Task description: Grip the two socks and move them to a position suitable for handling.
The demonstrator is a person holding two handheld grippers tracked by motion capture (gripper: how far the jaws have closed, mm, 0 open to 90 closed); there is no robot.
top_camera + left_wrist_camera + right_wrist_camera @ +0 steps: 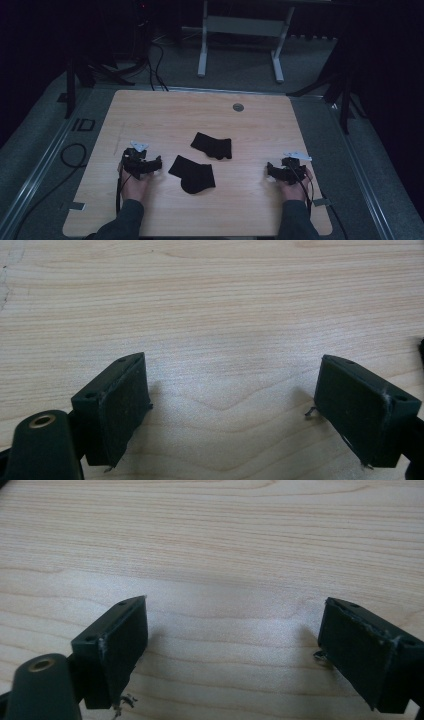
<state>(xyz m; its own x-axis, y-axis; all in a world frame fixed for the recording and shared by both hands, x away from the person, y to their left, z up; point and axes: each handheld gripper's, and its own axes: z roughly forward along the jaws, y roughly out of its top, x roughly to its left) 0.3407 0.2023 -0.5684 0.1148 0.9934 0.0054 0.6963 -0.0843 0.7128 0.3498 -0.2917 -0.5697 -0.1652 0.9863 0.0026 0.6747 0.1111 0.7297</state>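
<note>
High view: the nearer sock (pixel 192 173) is being flanked just right of the left gripper (pixel 150 165), both grippers' jaws being held apart, empty.

High view: mounted above the near edge, aimed forward and down; the whole wooden table (pixel 200 115) is taken in from a distance.
Left gripper view: carried on the left gripper (pixel 232 405), aimed along its jaws, close to the tabletop.
Right gripper view: carried on the right gripper (pixel 232 645), likewise close.
Shared: wood surface.
</note>
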